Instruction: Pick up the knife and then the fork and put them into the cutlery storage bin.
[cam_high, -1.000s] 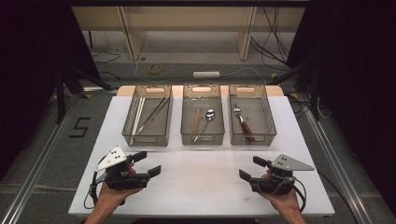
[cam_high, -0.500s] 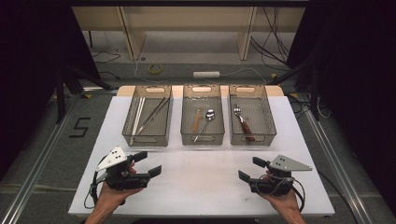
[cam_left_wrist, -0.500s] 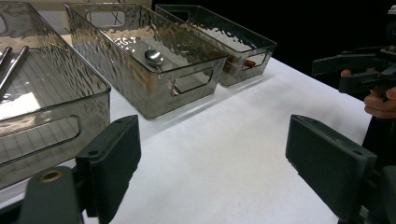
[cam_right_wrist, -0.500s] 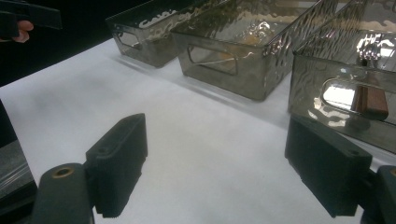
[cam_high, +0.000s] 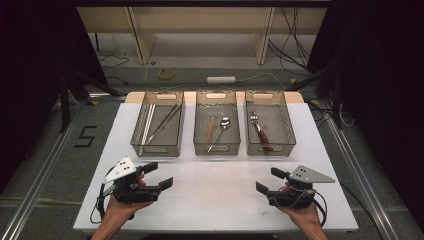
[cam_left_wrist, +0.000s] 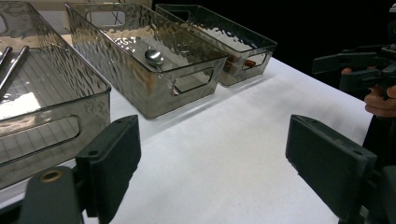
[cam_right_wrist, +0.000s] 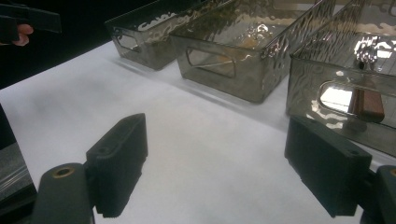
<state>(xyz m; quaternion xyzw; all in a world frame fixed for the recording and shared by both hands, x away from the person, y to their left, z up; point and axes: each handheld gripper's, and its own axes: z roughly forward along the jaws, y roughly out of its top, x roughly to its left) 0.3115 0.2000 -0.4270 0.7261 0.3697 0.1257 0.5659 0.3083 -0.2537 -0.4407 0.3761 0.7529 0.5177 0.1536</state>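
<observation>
Three clear grey bins stand in a row at the table's far half. The left bin (cam_high: 156, 149) holds long metal sticks (cam_high: 162, 122), the middle bin (cam_high: 216, 149) a spoon (cam_high: 223, 122), the right bin (cam_high: 274, 149) a brown-handled fork (cam_high: 254, 119). My left gripper (cam_high: 159, 174) hovers open at the near left, nothing between its jaws (cam_left_wrist: 217, 163). My right gripper (cam_high: 268, 180) is open at the near right, also empty (cam_right_wrist: 219, 168). The spoon (cam_left_wrist: 154, 57) lies ahead in the left gripper view. The fork's handle (cam_right_wrist: 366, 105) shows through the bin wall in the right gripper view.
The white table (cam_high: 215, 180) has bare surface between the two grippers and the bins. Cables, a tape roll (cam_high: 166, 73) and a power strip (cam_high: 221, 79) lie on the floor beyond the table. Dark curtains hang on both sides.
</observation>
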